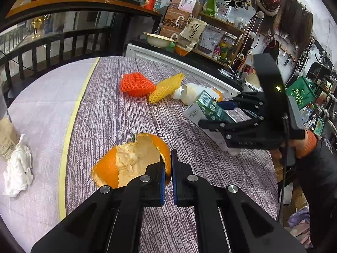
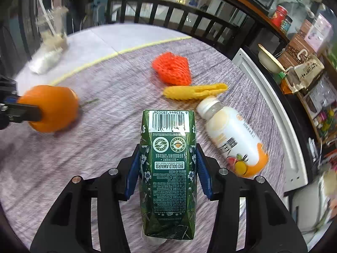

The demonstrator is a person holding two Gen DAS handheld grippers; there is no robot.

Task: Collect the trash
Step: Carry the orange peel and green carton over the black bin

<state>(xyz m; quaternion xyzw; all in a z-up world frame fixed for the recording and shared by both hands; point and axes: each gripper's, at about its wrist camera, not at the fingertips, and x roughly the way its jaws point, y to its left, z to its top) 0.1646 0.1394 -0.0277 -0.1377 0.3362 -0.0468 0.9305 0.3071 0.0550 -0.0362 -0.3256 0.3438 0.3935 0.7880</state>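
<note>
My left gripper is shut on the rim of an orange peel, held just above the purple table. The peel also shows in the right wrist view. My right gripper is shut on a green drink carton, lifted over the table; it shows at the right of the left wrist view. A white milk bottle lies on its side right of the carton. An orange foam net and a yellow foam net lie beyond.
A crumpled white tissue and a plastic cup sit on the pale left part of the table. A white frame edges the far side, with cluttered shelves behind. A black railing runs at the back.
</note>
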